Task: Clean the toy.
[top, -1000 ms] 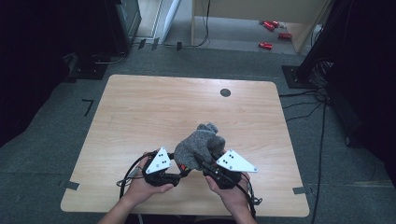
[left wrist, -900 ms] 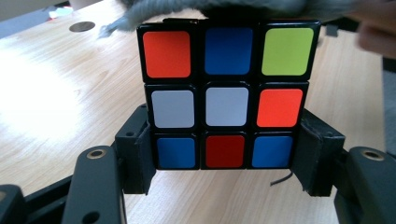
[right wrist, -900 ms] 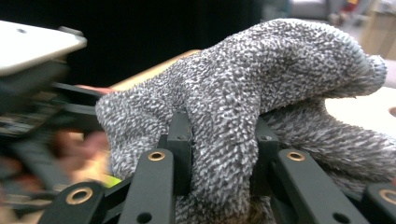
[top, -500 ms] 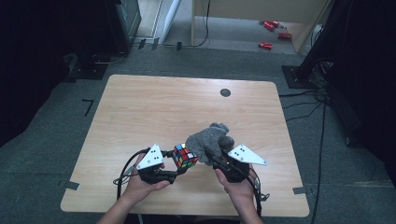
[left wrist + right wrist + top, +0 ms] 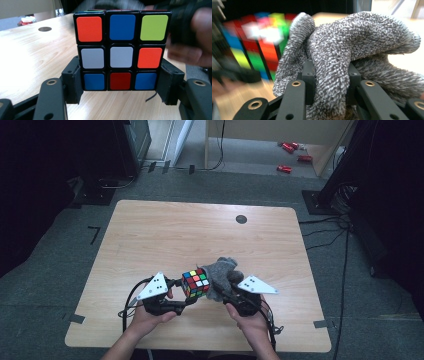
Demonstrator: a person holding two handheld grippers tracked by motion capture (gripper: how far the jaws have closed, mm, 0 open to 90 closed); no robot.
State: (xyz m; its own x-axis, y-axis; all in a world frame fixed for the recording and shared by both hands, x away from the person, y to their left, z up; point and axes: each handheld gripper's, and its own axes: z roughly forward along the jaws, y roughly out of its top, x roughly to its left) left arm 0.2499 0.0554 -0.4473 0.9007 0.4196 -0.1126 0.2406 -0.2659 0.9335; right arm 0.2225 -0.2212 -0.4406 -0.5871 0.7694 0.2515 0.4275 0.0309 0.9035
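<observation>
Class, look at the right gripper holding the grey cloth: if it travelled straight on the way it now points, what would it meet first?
Probably the puzzle cube. The right gripper, shut on the grey cloth, points toward it, and the cloth looks close to touching the cube; depth is unclear.

In the right gripper view the cube (image 5: 259, 37) is a colour blur, its squares unreadable, and the cloth (image 5: 352, 50) hides its right part and is cut by the bottom edge. In the left gripper view a blurred hand (image 5: 192, 42) runs off the right edge.
</observation>
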